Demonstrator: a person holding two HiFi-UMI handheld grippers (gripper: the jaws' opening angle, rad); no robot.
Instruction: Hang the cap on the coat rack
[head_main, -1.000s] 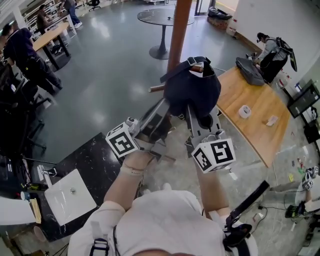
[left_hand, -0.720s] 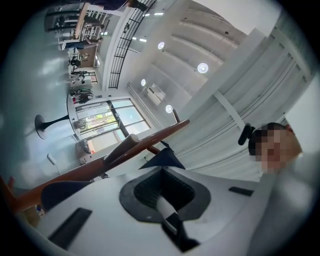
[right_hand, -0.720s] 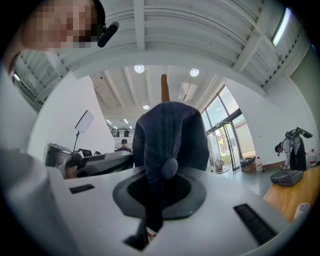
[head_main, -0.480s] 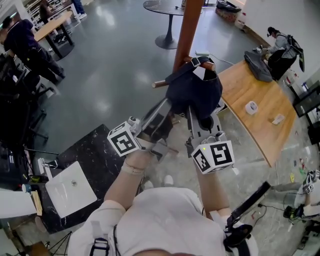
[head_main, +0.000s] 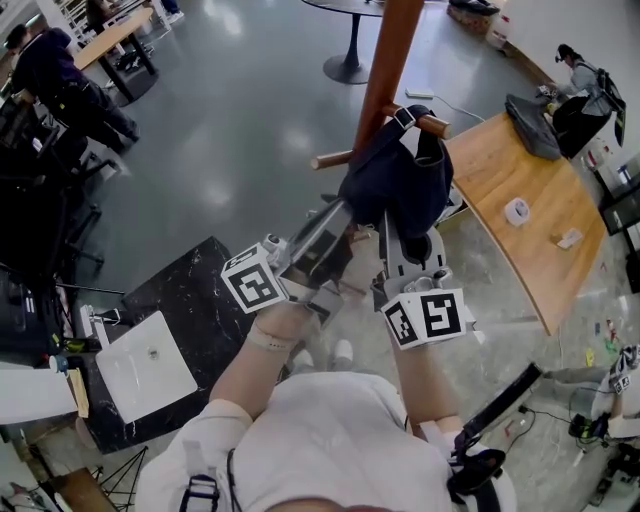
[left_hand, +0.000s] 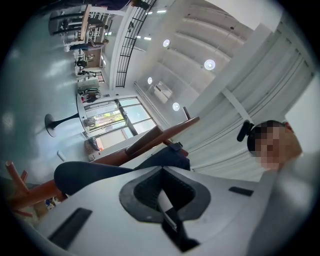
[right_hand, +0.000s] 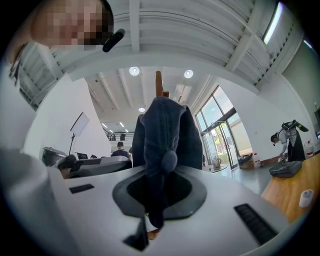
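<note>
Right gripper (head_main: 402, 232) fingers clamped on cap (head_main: 392, 180) lower edge. Cap held against coat rack (head_main: 393, 60), strap end at peg (head_main: 434, 125), directly ahead of fingers. Left gripper (head_main: 335, 218) fingers pressed together, empty, just beside cap.

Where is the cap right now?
The cap is in the middle of the head view, against a peg of the coat rack, pinched from below by the right gripper.
</note>
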